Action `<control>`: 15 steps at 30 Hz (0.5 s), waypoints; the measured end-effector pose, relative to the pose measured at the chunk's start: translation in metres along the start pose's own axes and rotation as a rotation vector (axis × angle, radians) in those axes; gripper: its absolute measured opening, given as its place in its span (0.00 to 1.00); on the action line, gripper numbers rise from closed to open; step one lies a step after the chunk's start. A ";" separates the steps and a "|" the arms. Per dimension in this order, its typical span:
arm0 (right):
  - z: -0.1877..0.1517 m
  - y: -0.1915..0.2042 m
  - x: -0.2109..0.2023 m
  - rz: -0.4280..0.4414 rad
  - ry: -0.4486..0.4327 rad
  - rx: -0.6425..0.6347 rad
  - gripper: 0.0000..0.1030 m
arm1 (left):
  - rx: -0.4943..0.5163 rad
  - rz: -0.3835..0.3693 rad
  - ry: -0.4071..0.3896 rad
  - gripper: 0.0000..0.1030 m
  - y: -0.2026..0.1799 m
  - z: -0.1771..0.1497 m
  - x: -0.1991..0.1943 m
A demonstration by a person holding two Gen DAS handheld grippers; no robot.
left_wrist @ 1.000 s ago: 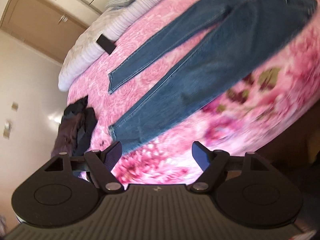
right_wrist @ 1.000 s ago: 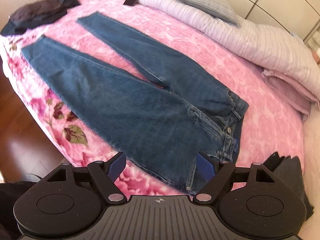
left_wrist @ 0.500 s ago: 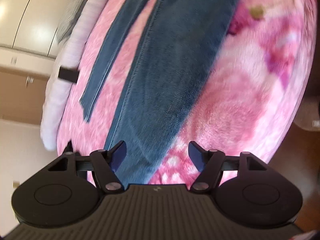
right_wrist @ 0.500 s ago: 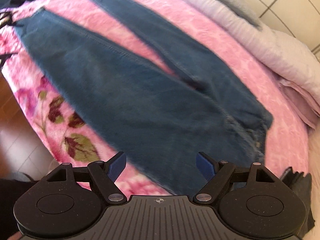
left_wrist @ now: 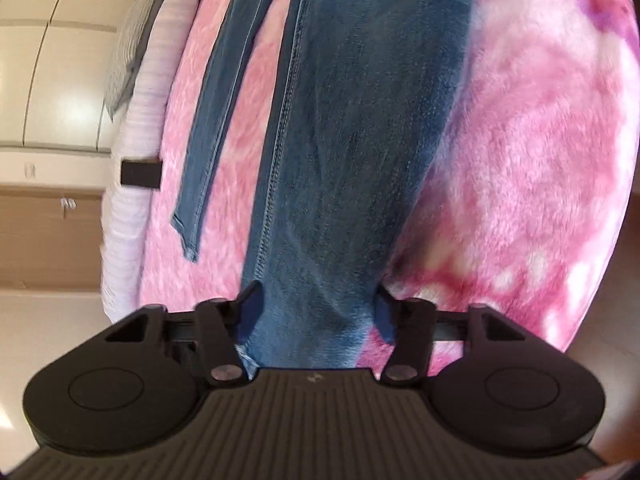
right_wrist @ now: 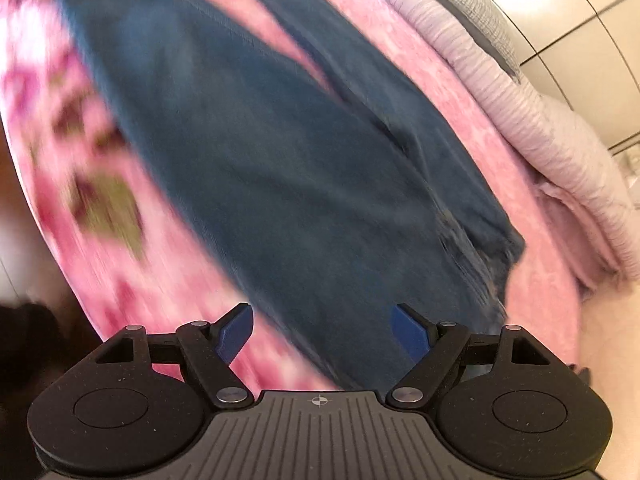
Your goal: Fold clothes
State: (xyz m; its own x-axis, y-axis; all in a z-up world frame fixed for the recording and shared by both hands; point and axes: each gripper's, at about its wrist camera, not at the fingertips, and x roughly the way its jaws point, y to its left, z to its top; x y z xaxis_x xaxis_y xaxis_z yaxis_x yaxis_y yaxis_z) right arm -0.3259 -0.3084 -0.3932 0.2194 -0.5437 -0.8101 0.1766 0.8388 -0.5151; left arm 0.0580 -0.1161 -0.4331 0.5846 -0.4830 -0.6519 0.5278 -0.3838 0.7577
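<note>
The right wrist view is smeared with motion blur, so the waist of the jeans (right_wrist: pixel 280 168) is hard to make out; it probably lies near the right gripper (right_wrist: pixel 322 330), whose jaws are spread apart. The jeans lie flat on a pink blanket (left_wrist: pixel 520 160) covering a bed, with white bedding (right_wrist: pixel 540 128) and cream cupboards (left_wrist: pixel 60 80) behind. The left gripper (left_wrist: pixel 316 306) is also spread, straddling one leg's hem. A black object (left_wrist: pixel 140 174) lies on the bedding.
</note>
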 end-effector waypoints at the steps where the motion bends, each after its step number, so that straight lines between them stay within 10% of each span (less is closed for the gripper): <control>1: -0.013 0.000 0.005 -0.021 0.009 -0.025 0.78 | -0.020 -0.007 0.014 0.34 0.001 0.003 0.001; 7: -0.079 0.005 0.042 -0.177 -0.051 -0.328 0.78 | -0.249 -0.068 0.138 0.27 0.020 0.016 0.009; 13: -0.111 -0.012 0.063 -0.215 -0.227 -0.442 0.77 | -0.202 -0.017 0.161 0.24 0.010 0.026 0.012; 15: -0.116 -0.021 0.071 -0.241 -0.232 -0.446 0.60 | -0.174 -0.005 0.160 0.20 0.007 0.025 0.012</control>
State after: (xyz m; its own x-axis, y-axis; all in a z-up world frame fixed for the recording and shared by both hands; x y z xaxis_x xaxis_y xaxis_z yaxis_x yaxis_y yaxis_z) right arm -0.4259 -0.3614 -0.4721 0.4374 -0.6720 -0.5976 -0.1640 0.5938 -0.7877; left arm 0.0527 -0.1442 -0.4347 0.6644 -0.3453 -0.6628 0.6211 -0.2382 0.7467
